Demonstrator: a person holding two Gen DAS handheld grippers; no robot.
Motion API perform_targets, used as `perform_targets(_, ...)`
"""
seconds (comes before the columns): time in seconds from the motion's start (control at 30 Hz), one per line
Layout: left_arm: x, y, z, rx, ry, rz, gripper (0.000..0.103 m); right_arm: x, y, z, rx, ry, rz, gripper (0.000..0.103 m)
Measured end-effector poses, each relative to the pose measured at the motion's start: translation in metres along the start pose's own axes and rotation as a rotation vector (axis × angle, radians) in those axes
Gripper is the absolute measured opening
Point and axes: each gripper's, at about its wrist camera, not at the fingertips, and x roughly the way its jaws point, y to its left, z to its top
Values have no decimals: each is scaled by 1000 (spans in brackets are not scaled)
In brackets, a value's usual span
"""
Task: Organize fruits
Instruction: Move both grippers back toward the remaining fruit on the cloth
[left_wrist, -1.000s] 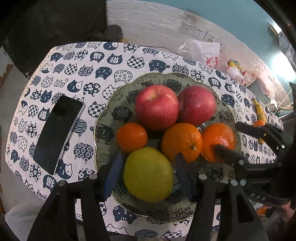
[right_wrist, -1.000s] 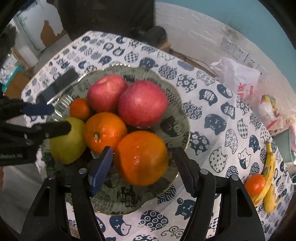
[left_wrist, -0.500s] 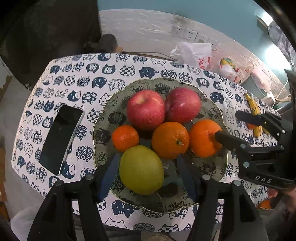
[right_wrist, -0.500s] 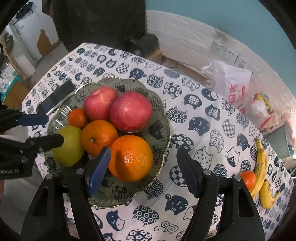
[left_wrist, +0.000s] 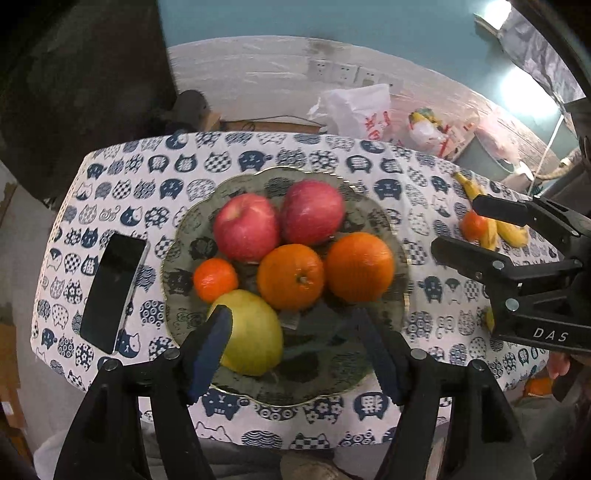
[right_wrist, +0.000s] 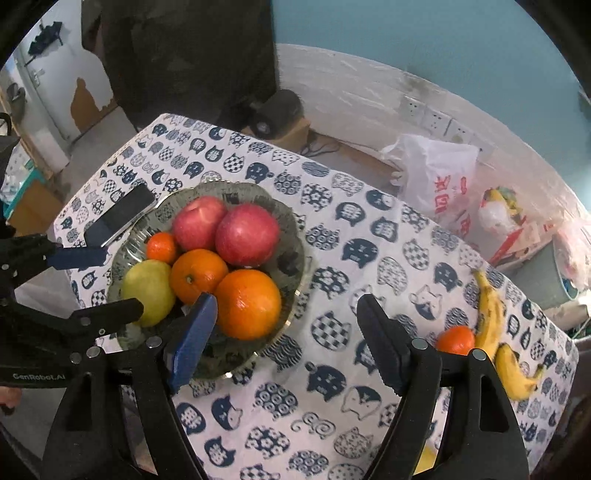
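Observation:
A glass bowl (left_wrist: 384, 332) (right_wrist: 291, 229) holds two red apples (left_wrist: 246, 227) (right_wrist: 247, 234), two oranges (left_wrist: 360, 266) (right_wrist: 249, 302), a small mandarin (left_wrist: 215, 278) (right_wrist: 161, 247) and a green pear (left_wrist: 255, 332) (right_wrist: 149, 291). My left gripper (left_wrist: 295, 350) is open and empty above the bowl's near side. My right gripper (right_wrist: 288, 343) is open and empty, to the right of the bowl; it also shows in the left wrist view (left_wrist: 458, 227). Bananas (right_wrist: 491, 314) (left_wrist: 513, 232) and a loose mandarin (right_wrist: 456, 339) (left_wrist: 472, 224) lie on the cloth at the right.
A black phone (left_wrist: 112, 291) (right_wrist: 123, 214) lies left of the bowl. The table has a cat-print cloth (right_wrist: 369, 258). Plastic bags (right_wrist: 439, 184) sit behind the table by the wall. A grey bucket (right_wrist: 546, 280) stands past the right edge.
Both grippers have drawn back and up from the bowl. The right gripper has let go of the large orange, which stays in the bowl, and has shifted right.

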Motion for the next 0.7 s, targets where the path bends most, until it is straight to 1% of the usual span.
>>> perform_targets(0.13,-4,-20,1,44,-9,-9,77,-15,-12,-8,23,-7,-15,83)
perform_targets(0.27,-5,-39,1,92,-12,-8,77,-30,-24,-18,38,-12,-30,85)
perform_targets(0.5,-11,-70,1,137,-7,-38,77,-55,-46,-41,52,-15,-60,86)
perform_targets(0.7,-15,-100,-1,201,-12,-37,77,-70,-66,-61,83,-13,-73,86)
